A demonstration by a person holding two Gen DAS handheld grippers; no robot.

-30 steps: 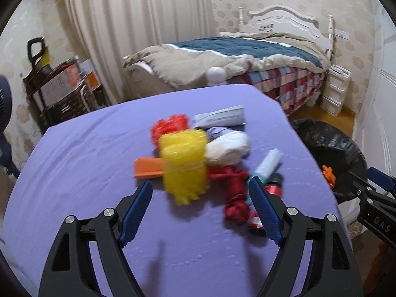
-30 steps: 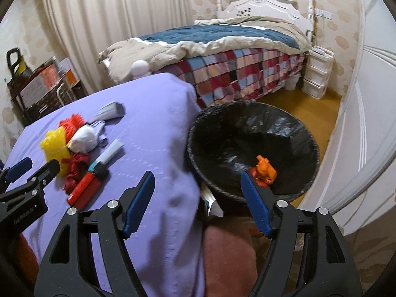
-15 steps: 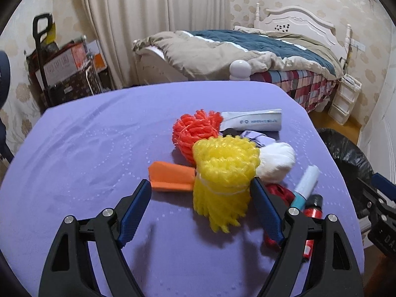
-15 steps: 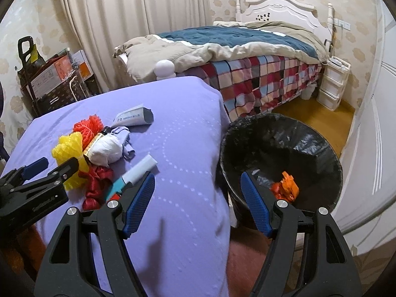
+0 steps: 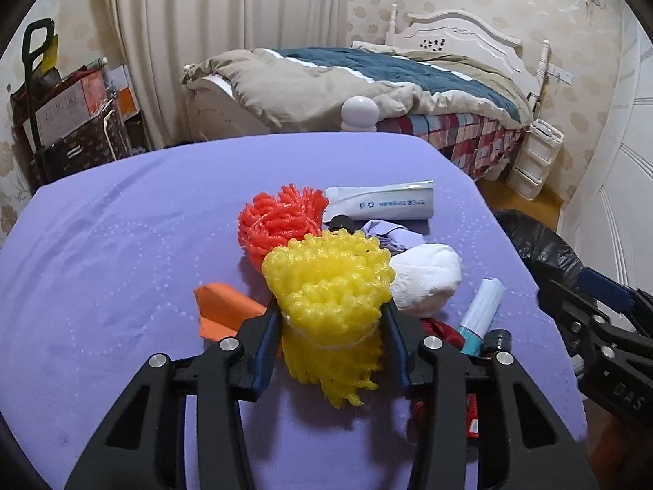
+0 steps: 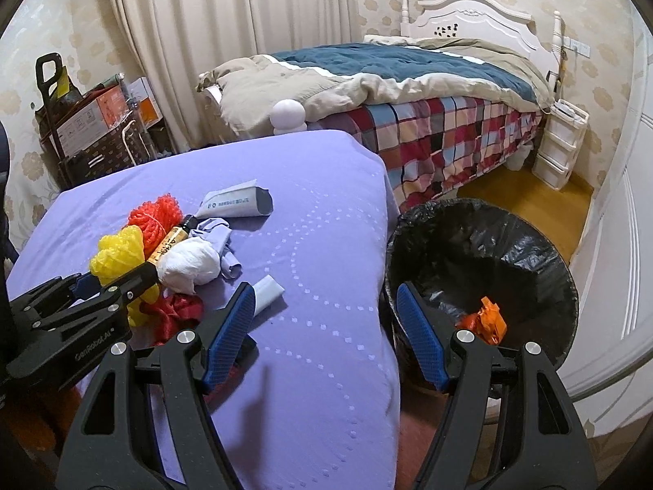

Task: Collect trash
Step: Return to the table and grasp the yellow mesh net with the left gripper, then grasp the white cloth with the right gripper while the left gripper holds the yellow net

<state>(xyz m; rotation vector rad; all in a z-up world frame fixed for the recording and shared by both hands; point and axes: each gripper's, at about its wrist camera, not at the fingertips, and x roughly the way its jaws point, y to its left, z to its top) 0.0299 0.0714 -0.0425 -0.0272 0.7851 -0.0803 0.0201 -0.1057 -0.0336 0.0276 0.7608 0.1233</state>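
Now the left gripper [image 5: 332, 326] is clamping the yellow mesh net [image 5: 330, 286]; the right gripper [image 6: 322, 335] is hanging wide open, empty. Springy mesh risks slipping free before reaching the bin [image 6: 526, 241] at three o'clock.

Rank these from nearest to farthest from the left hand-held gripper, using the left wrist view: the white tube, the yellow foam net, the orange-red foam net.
1. yellow foam net, between the left hand-held gripper fingers
2. orange-red foam net, just behind, slightly left
3. white tube, farthest back, to the right

The trash pile [image 6: 179, 257] lies on the table [image 6: 326, 204]; the bin [image 6: 481, 269] stands right of it, the bed [image 6: 387, 81] behind.
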